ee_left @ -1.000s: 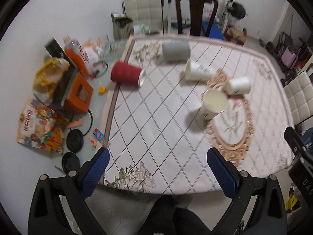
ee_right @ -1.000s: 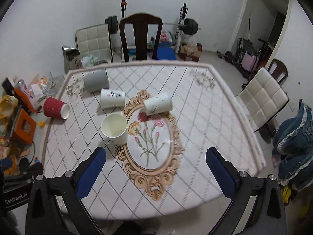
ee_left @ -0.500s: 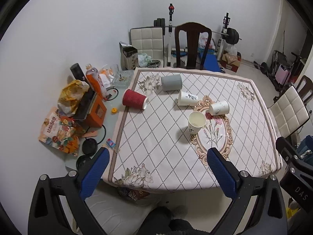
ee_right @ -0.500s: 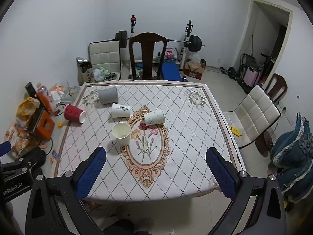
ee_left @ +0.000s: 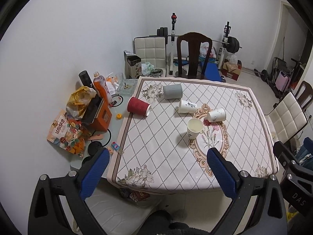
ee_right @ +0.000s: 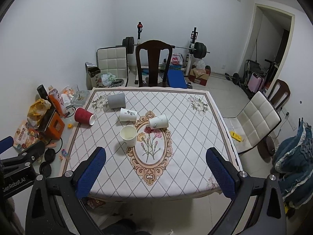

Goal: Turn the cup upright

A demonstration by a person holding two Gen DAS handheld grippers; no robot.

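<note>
A cream paper cup (ee_left: 194, 130) (ee_right: 128, 135) stands upright on the patterned tablecloth. Lying on their sides are a red ribbed cup (ee_left: 138, 106) (ee_right: 84, 116), a grey cup (ee_left: 173, 91) (ee_right: 116, 101), a white cup with writing (ee_left: 187, 106) (ee_right: 128, 114) and a white marbled cup (ee_left: 216, 114) (ee_right: 158, 121). My left gripper (ee_left: 158, 170) and right gripper (ee_right: 155, 168) are both open and empty, held well back from the table's near edge.
Clutter sits on the glass strip at the table's left: an orange box (ee_left: 101, 115), snack bags (ee_left: 65, 135), a bottle (ee_left: 99, 87). A dark wooden chair (ee_right: 153, 62) stands behind the table, a white chair (ee_right: 256, 121) to the right. Weights stand along the far wall.
Both grippers have pulled back and up from the table, so the whole table and room now show. The cups have not moved.
</note>
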